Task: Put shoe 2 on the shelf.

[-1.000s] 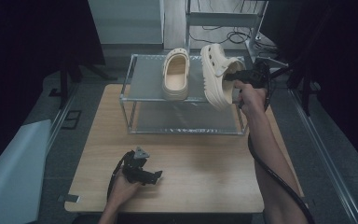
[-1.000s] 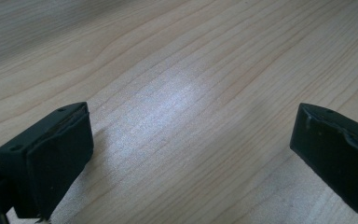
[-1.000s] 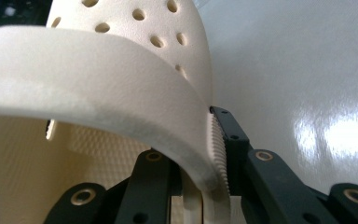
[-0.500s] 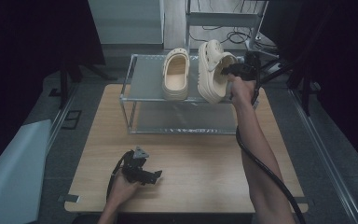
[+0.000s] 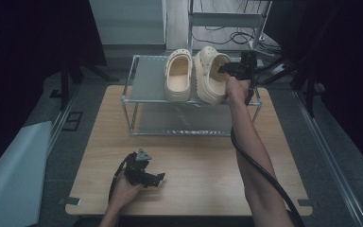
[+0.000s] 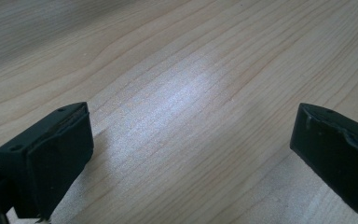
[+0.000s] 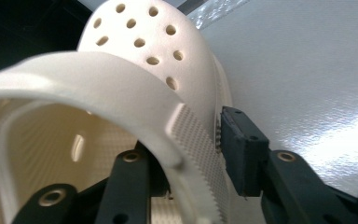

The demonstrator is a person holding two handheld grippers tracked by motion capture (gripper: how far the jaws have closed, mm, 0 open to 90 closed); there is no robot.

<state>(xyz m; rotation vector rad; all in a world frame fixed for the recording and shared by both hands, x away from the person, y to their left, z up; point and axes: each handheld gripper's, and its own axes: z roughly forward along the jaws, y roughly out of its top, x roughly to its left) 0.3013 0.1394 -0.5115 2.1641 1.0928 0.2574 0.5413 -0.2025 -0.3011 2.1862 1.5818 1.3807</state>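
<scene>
Right tool (image 5: 228, 69): at 1 o'clock in the high view, over the top shelf of the rack (image 5: 147, 85); its jaws straddled the side wall of the right clog (image 5: 210, 75) and had just been opening, and the outer pad stood just beside the wall in the right gripper view, whether touching cannot be told.
Right clog (image 7: 135, 93): cream, perforated toe, resting on the rack's top shelf, toe towards 12 o'clock.
Left clog (image 5: 178, 75): same colour, just beside the right clog at its 9 o'clock, on the same shelf.
Left tool (image 5: 147, 176): at 7 o'clock on the desk (image 5: 198, 156), held by the left hand (image 5: 125, 191); jaws wide apart with bare wood between them.
Rack: metal frame, two shelves, standing at the desk's 12 o'clock edge.
</scene>
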